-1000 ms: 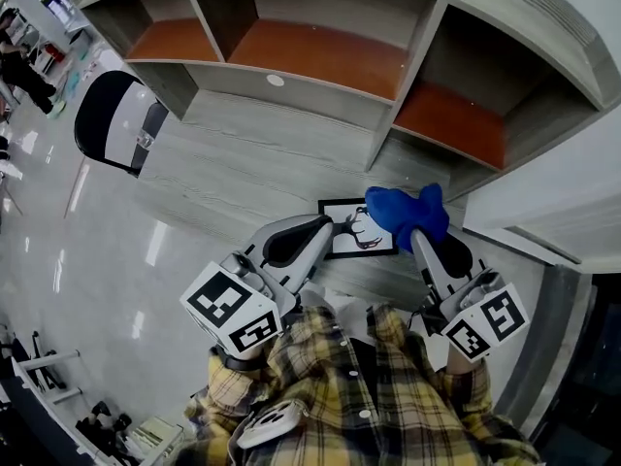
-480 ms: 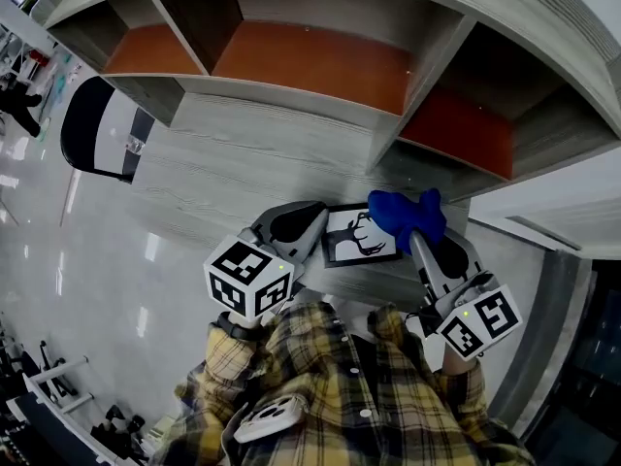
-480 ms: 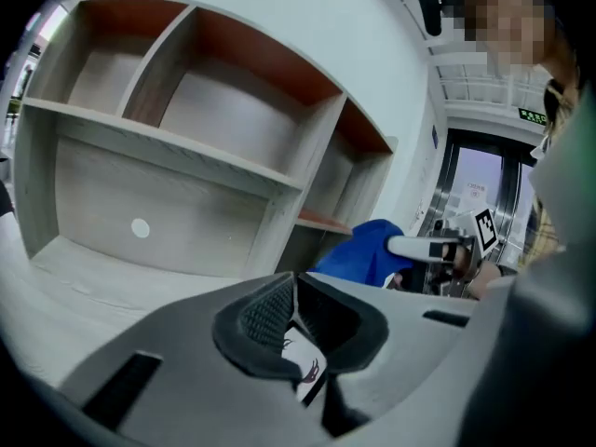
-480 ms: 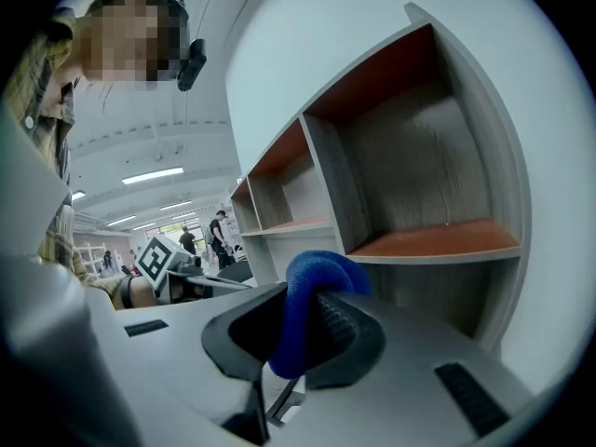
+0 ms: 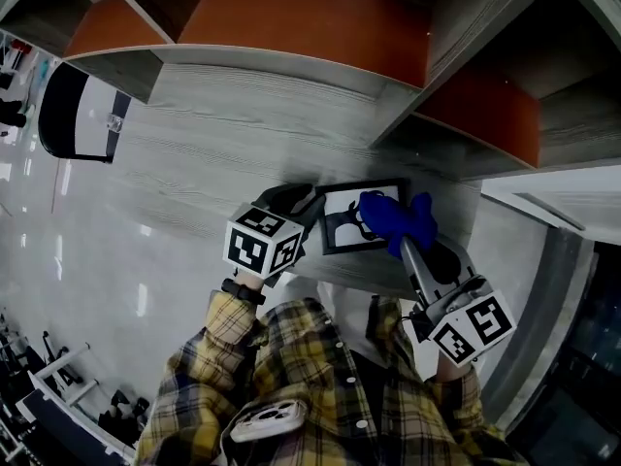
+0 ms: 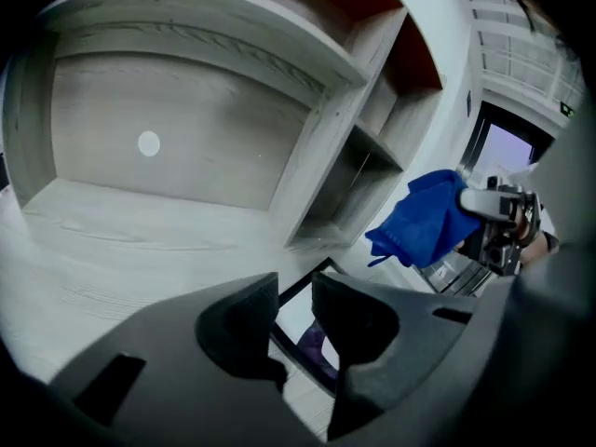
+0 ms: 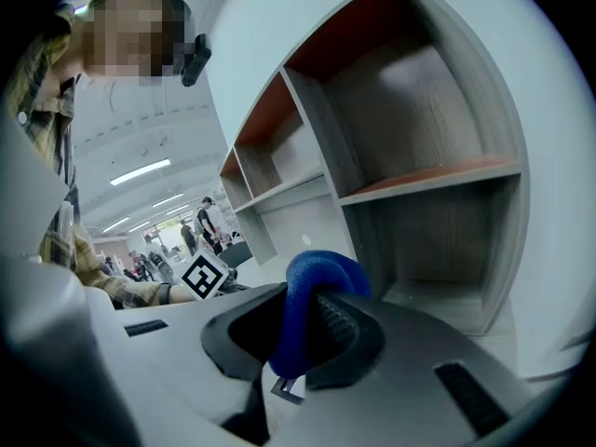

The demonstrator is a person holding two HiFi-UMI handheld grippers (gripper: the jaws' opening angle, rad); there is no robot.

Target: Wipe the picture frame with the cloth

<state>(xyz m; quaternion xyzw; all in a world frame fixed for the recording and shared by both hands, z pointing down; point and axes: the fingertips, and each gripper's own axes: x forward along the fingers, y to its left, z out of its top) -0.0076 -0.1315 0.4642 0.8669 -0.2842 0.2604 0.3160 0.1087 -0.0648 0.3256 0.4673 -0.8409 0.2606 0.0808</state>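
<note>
**Head view.** A black-rimmed picture frame [image 5: 342,214] with a white picture and a dark antler drawing lies flat on the pale grey wood-grain desk [image 5: 213,153], near the desk's front edge and below a grey shelf unit with orange-brown boards [image 5: 310,22]. The left gripper [image 5: 312,205] reaches in from the frame's left side, its tips at the frame's left rim. The right gripper [image 5: 406,244] comes in from the lower right and carries a bunched bright blue cloth [image 5: 396,217], which covers the frame's right part. Sleeves of a yellow plaid shirt [image 5: 291,377] fill the bottom.

**Left gripper view.** The left gripper [image 6: 296,317] has its jaws standing apart; they have just been opening. The picture frame's [image 6: 296,322] black rim and a strip of its white picture show in the gap between them, and the pads do not press on it. To the right, the blue cloth [image 6: 424,220] hangs from the right gripper [image 6: 498,220], above the desk [image 6: 130,240].

**Right gripper view.** The right gripper [image 7: 303,329] is clamped on the blue cloth [image 7: 317,282]. A fold of the cloth runs down between the jaws and bulges over their tips. Behind are the shelf unit [image 7: 410,138] and the left gripper's marker cube [image 7: 203,276].
</note>
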